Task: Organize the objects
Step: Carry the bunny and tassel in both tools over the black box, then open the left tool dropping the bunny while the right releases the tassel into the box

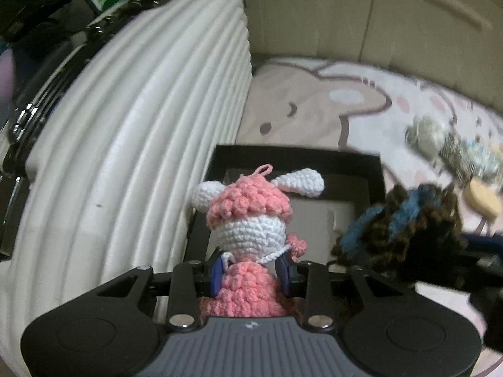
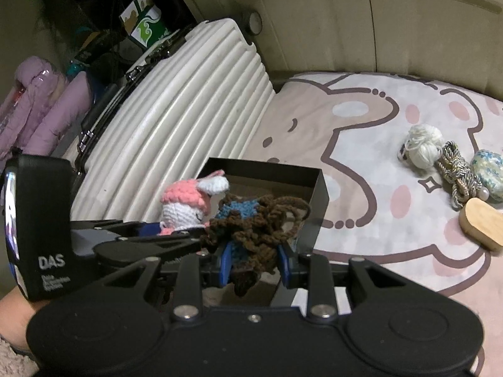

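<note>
Left gripper (image 1: 251,271) clamped on a pink-and-white crochet doll (image 1: 248,220), held upright over the near edge of a black box (image 1: 375,172). Right gripper (image 2: 254,265) clamped on a brown-and-blue yarn bundle (image 2: 251,220), over the same box and just beside the doll. Farther out — white ribbed suitcase (image 2: 188,119) to the left, touching the box; white yarn ball (image 2: 422,144), twisted cord (image 2: 456,169), speckled ball (image 2: 490,172) and wooden piece (image 2: 481,224) well apart on the cartoon-print bedsheet (image 2: 377,110).

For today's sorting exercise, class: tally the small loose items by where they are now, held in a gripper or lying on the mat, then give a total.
Held in grippers: 2, the pink and white crochet doll and the brown and blue crochet piece.
Lying on the mat: 4, the white yarn ball, the braided cord, the speckled blue piece and the wooden piece.
Total: 6
</note>
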A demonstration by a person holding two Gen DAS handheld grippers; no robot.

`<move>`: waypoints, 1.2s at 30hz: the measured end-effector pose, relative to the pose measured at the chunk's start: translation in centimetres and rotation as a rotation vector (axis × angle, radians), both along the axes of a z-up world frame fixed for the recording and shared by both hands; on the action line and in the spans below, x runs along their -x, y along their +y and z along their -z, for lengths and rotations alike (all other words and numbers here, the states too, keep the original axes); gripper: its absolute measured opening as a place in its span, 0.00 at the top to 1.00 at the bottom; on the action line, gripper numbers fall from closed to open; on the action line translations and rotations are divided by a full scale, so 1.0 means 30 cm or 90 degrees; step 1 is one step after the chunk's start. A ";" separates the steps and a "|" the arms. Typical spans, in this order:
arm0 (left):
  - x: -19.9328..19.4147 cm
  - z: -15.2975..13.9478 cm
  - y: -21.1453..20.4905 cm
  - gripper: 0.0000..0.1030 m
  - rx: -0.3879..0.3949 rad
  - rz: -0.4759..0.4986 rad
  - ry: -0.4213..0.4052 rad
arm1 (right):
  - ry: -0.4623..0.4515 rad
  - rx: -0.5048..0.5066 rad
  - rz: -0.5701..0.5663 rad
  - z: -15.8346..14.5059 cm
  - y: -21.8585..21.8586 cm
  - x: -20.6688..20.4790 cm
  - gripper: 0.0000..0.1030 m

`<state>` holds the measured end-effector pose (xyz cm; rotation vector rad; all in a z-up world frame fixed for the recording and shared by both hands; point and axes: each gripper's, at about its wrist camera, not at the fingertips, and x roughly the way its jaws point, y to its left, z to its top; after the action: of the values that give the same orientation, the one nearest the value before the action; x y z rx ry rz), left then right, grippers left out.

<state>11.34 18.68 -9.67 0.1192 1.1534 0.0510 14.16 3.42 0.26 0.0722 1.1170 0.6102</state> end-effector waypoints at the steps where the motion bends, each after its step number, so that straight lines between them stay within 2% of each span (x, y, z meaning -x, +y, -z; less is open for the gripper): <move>1: 0.001 0.008 -0.001 0.65 -0.010 0.004 0.005 | 0.003 0.004 0.001 0.002 0.001 -0.001 0.70; 4: -0.002 0.016 0.006 0.65 -0.020 0.003 0.004 | 0.003 0.006 0.003 0.003 0.002 -0.003 0.70; 10: -0.003 -0.041 0.011 0.65 0.002 0.003 -0.060 | -0.007 -0.001 0.003 -0.009 0.000 -0.002 0.70; 17: -0.009 0.024 -0.004 0.64 -0.037 0.022 0.018 | 0.005 0.013 -0.008 0.006 0.013 -0.006 0.70; 19: -0.006 0.036 0.002 0.63 -0.042 0.019 0.025 | 0.009 0.015 -0.011 0.011 0.017 -0.006 0.70; 21: -0.002 0.036 0.001 0.57 -0.053 0.020 0.028 | 0.014 0.017 -0.014 0.015 0.022 -0.007 0.70; 25: 0.022 0.004 -0.029 0.38 -0.053 0.048 0.017 | 0.025 0.018 -0.021 0.024 0.027 -0.007 0.70; 32: 0.060 -0.062 -0.032 0.35 -0.060 0.048 0.005 | 0.043 0.022 -0.023 0.035 0.026 -0.009 0.70; 36: 0.076 -0.109 -0.022 0.28 -0.071 0.028 -0.018 | 0.052 0.022 -0.027 0.043 0.031 -0.008 0.70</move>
<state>9.07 18.01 -6.39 0.2416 1.1195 0.0784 14.41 4.35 -1.02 0.0436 1.2099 0.6300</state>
